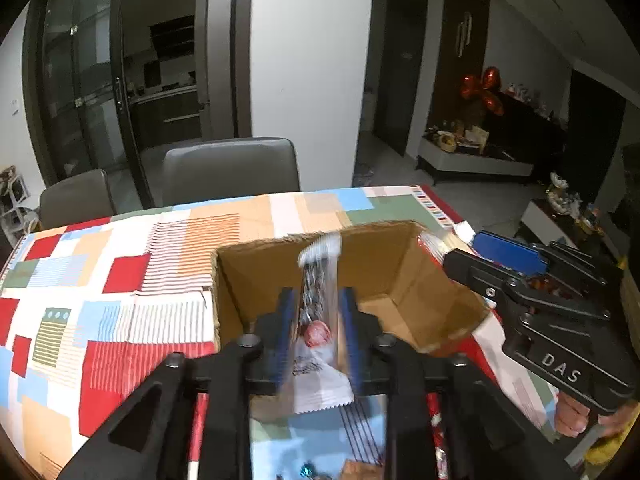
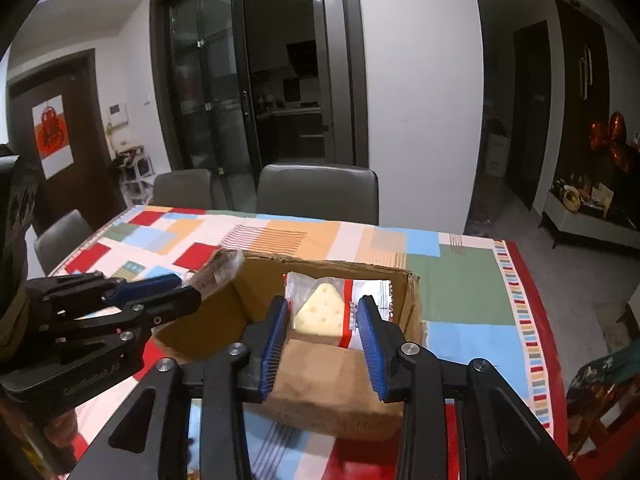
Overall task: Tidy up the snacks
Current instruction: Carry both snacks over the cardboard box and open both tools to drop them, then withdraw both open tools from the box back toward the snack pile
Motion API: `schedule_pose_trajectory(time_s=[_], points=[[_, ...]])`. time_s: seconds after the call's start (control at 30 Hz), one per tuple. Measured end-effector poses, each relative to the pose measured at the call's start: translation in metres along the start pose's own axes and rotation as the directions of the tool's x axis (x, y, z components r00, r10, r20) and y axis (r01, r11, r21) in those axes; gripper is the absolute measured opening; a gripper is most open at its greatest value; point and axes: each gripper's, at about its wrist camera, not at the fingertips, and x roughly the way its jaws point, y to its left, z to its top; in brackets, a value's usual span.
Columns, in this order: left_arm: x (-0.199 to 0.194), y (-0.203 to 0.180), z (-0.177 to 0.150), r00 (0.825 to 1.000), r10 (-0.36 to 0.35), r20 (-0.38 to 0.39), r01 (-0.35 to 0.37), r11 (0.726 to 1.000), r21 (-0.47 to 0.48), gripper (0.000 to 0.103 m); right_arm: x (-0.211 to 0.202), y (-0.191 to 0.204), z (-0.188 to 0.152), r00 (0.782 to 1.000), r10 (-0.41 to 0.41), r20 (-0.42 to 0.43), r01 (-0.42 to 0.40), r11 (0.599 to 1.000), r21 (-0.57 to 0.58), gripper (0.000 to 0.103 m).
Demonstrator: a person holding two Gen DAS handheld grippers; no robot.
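Left gripper (image 1: 316,320) jaws pinching a snack packet (image 1: 318,280) above the cardboard box (image 1: 400,280); right gripper (image 2: 324,336) jaws spread, empty.

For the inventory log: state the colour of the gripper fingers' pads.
Blue ribbed pads on black fingers, clearest in the right wrist view.

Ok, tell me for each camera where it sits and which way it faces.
Left wrist: on the left gripper, looking forward into the cardboard box; its fingers pinch a snack packet; right gripper enters from the right.
Right wrist: on the right gripper, above the box, cheese packet between its fingers; left gripper at left.
Shared: box, patchwork tablecloth, grey chairs.
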Motion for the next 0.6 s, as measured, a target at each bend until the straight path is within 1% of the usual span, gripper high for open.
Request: schedule_pose_trajectory(time_s=[0.03,0.07,0.1,0.23,0.33,0.4,0.5,0.6], points=[[0.001,0.000,0.001,1.000,0.014,0.005,-0.014,1.000,0.003,0.049,0.002,-0.001,0.001,1.000,-0.012,-0.002,0.012,1.000,-0.002,0.043],[-0.001,0.000,0.000,0.999,0.035,0.018,-0.035,0.999,0.007,0.049,0.004,-0.002,0.001,1.000,-0.023,-0.004,0.023,1.000,-0.006,0.047],[-0.003,0.000,0.000,0.999,0.041,0.025,-0.041,0.999,0.011,0.050,0.006,-0.002,0.000,0.999,-0.034,-0.009,0.034,0.999,-0.007,0.047],[-0.018,0.001,-0.009,0.998,0.044,0.044,-0.045,0.999,0.014,0.057,-0.002,-0.005,-0.004,1.000,-0.022,-0.005,0.022,1.000,0.005,0.047],[-0.035,-0.005,-0.017,0.994,0.073,0.078,-0.076,0.997,0.029,0.059,-0.012,-0.003,-0.011,1.000,-0.004,0.007,0.004,1.000,0.006,0.053],[-0.044,-0.008,-0.022,0.992,0.086,0.090,-0.090,0.995,0.042,0.060,-0.021,0.000,-0.018,1.000,0.013,0.018,-0.013,1.000,0.001,0.053],[-0.061,-0.012,-0.034,0.989,0.086,0.119,-0.094,0.994,0.060,0.062,-0.034,0.004,-0.028,0.999,0.040,0.019,-0.040,0.999,0.007,0.053],[-0.077,-0.016,-0.047,0.985,0.098,0.144,-0.109,0.992,0.068,0.062,-0.047,0.006,-0.039,0.998,0.048,0.028,-0.049,0.999,0.016,0.053]])
